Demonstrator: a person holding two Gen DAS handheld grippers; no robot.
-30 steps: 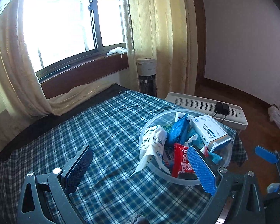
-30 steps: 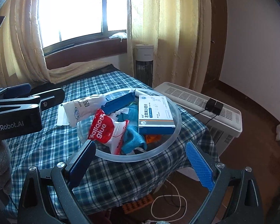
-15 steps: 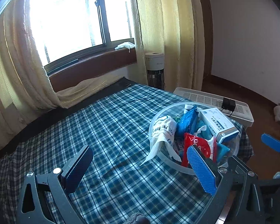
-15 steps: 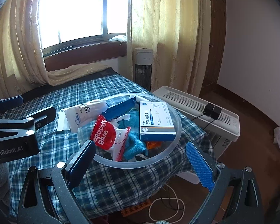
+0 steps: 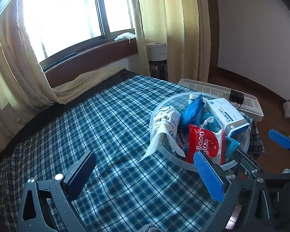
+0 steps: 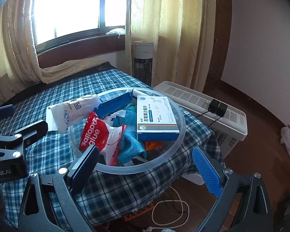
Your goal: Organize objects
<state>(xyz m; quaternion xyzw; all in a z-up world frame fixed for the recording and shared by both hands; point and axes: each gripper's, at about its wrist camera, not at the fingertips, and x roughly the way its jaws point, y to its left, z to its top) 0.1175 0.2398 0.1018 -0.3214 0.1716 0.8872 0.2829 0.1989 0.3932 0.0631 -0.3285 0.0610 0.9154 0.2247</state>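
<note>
A clear plastic bowl sits at the table's right end on a blue plaid cloth. It holds a red balloon glue bag, a white medical pouch, a blue packet, a white-and-blue medicine box and a teal cloth. My left gripper is open and empty, just left of the bowl. My right gripper is open and empty, before the bowl's near rim.
A white heater with a black plug stands right of the table. A tower fan and curtains are behind. Cables lie on the floor. The plaid tablecloth stretches left of the bowl.
Both grippers have drawn back a little from the bowl and lifted slightly. The bowl's contents have not moved.
</note>
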